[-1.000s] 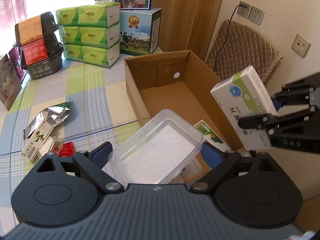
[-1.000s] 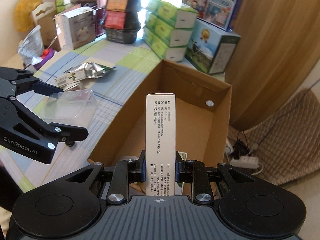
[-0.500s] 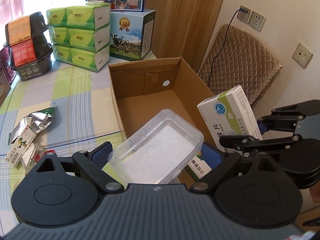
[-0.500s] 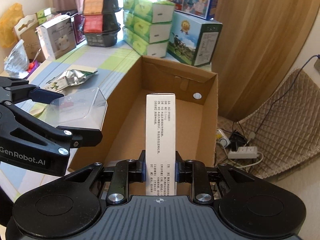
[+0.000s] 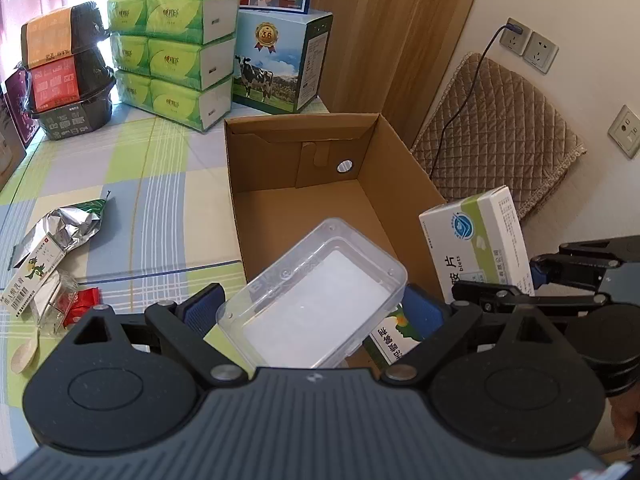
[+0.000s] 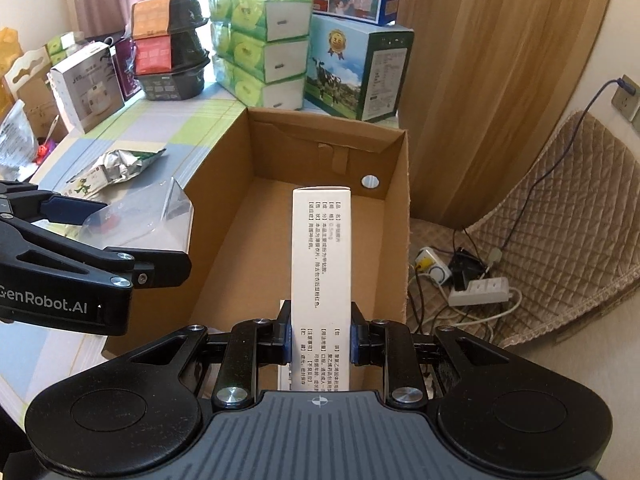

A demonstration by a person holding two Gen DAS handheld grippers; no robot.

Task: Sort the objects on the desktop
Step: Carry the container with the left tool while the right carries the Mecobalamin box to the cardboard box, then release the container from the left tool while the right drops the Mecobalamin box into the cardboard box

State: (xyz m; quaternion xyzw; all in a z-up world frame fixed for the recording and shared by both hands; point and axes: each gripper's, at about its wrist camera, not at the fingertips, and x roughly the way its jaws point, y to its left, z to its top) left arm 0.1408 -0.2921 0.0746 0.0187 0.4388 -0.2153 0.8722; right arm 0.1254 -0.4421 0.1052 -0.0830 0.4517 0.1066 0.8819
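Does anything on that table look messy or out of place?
Yes: a crumpled foil packet, a red wrapper and a small spoon lie scattered on the tablecloth, beside neat stacks of tissue packs.

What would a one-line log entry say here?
left gripper: shut on clear tub | right gripper: shut on medicine box | both over cardboard box

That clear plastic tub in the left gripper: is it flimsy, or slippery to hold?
The clear plastic tub looks thin-walled and empty, so probably light and a bit springy under a squeeze. Its glossy walls may be slippery; the left gripper holds it by its two sides only, tilted, so it might twist. Dropped into the cardboard box, it would likely bounce rather than break.
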